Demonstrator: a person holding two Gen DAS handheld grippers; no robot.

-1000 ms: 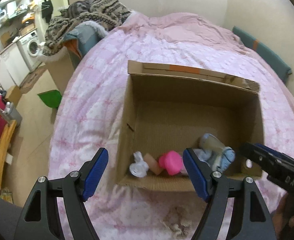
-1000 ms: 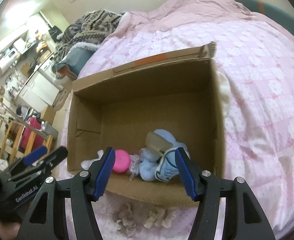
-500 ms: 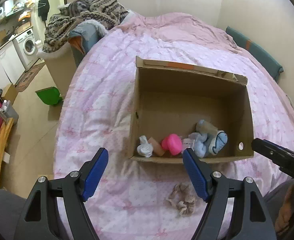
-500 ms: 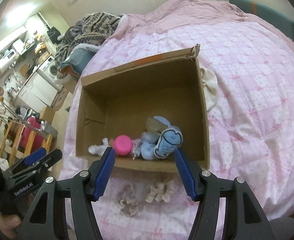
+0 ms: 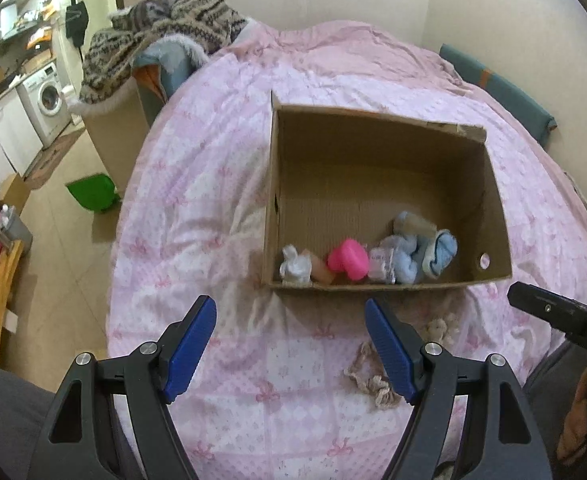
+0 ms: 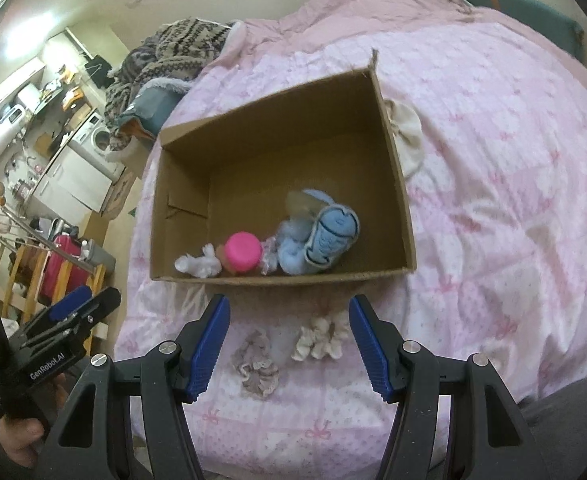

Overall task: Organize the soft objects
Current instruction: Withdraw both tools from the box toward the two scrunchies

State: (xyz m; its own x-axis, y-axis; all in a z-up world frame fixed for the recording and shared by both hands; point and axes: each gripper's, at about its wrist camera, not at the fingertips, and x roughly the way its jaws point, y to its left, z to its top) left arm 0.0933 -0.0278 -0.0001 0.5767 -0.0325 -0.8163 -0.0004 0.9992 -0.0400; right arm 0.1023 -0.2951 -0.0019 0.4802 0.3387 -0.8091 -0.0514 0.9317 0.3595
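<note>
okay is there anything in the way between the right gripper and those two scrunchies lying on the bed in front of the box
Nothing visible. The right gripper is open above the pink bedspread, and the white scrunchie and the beige scrunchie lie bare on it between the fingers, in front of the cardboard box.

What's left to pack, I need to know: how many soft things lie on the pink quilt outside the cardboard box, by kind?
Frilly fabric scrunchies: 2, the dusty-mauve scrunchie and the cream scrunchie
Crumpled cream cloth beside the box: 1
Total: 3
</note>
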